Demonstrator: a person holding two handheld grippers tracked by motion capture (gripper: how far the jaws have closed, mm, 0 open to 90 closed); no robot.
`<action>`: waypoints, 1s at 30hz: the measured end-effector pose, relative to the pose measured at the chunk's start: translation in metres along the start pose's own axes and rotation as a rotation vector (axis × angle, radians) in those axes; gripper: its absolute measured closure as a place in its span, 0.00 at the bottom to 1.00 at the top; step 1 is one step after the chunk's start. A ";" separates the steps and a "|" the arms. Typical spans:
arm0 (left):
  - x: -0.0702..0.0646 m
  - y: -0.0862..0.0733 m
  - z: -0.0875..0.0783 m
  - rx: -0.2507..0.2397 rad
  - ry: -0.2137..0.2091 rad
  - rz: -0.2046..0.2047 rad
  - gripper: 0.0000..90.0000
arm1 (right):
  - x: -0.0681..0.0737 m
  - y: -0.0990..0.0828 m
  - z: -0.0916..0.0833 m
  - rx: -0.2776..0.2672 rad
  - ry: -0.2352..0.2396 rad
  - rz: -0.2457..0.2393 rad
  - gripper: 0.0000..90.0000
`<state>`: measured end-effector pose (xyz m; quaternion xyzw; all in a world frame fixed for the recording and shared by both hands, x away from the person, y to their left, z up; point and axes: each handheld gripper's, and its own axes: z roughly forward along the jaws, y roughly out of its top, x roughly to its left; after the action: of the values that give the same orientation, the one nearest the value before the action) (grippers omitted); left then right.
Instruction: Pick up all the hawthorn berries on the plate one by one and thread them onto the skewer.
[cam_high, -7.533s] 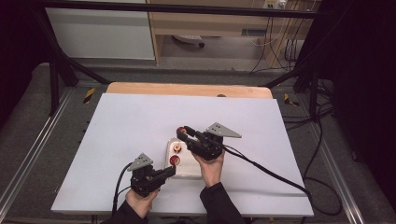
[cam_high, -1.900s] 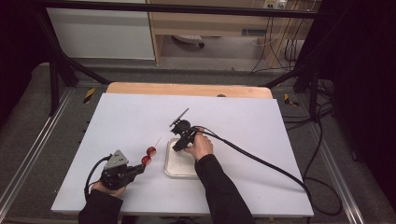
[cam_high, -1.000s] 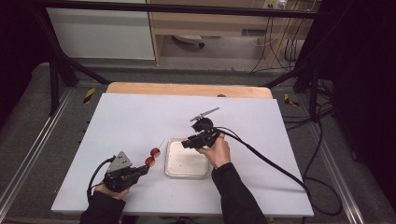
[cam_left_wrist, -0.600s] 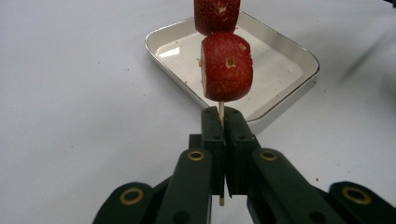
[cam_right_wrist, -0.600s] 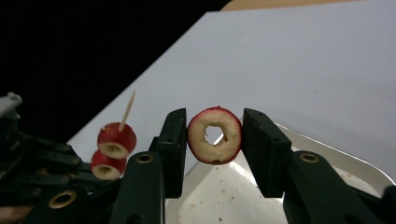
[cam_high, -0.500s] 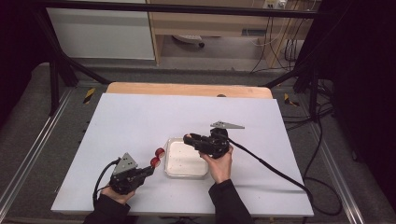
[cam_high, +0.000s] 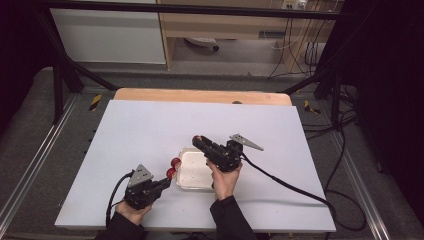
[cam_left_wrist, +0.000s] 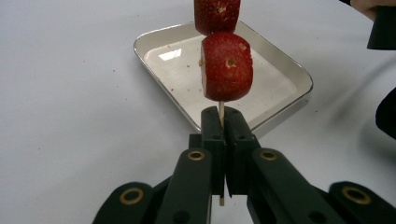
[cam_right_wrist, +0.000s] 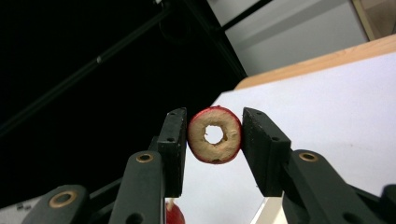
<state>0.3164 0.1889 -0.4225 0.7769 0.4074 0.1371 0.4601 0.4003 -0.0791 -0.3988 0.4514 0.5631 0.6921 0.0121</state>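
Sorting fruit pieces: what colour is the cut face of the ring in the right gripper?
Pale tan with a red rim, the cored fruit ring; right gripper view.

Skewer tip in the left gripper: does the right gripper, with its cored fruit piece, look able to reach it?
Probably yes: the right gripper holds the fruit ring above the tray, near the skewer, with open air between.

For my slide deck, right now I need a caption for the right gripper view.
Right gripper clamps a cored red fruit ring above the white table.
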 end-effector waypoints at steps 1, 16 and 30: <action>0.000 0.000 0.000 -0.001 -0.002 -0.007 0.98 | 0.000 -0.001 0.001 -0.017 0.006 0.013 0.69; -0.020 0.006 0.008 -0.035 -0.009 -0.054 0.98 | -0.002 -0.012 0.005 -0.166 0.028 0.043 0.69; -0.029 0.013 0.017 -0.047 -0.013 -0.079 0.98 | 0.000 -0.016 0.005 -0.247 0.059 0.061 0.69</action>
<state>0.3144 0.1532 -0.4159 0.7500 0.4313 0.1235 0.4860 0.3953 -0.0695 -0.4114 0.4430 0.4598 0.7691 0.0299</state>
